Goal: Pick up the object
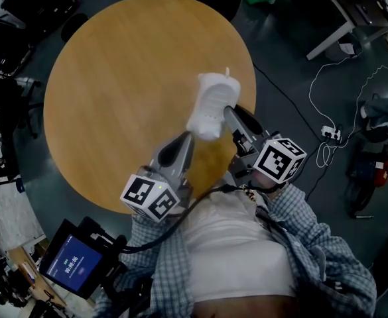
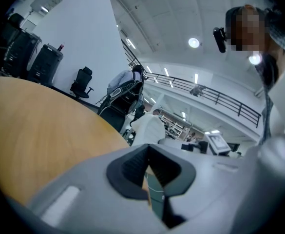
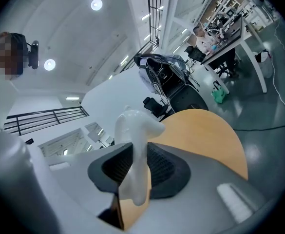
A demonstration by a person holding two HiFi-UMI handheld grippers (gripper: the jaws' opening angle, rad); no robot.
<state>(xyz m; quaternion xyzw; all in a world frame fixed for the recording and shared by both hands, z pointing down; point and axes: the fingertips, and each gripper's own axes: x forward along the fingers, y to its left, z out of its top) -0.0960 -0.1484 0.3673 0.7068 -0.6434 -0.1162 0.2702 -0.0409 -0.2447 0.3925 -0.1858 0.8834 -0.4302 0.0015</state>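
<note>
A white moulded plastic object (image 1: pixel 213 105) hangs above the right part of the round wooden table (image 1: pixel 114 78). My right gripper (image 1: pixel 228 114) is shut on it from the right side. In the right gripper view the object (image 3: pixel 135 150) stands upright between the dark ribbed pads (image 3: pixel 159 165), its rounded top rising above them, and both pads press on it. My left gripper (image 1: pixel 186 138) sits just below and left of the object, over the table's near edge, not touching it. Its jaws meet with nothing between them in the left gripper view (image 2: pixel 149 167).
A tablet with a blue screen (image 1: pixel 74 260) stands at the lower left beside the table. A power strip with white cables (image 1: pixel 329 134) lies on the dark floor to the right. A desk (image 1: pixel 339 18) stands at the top right, dark chairs and gear (image 1: pixel 8 25) at the left.
</note>
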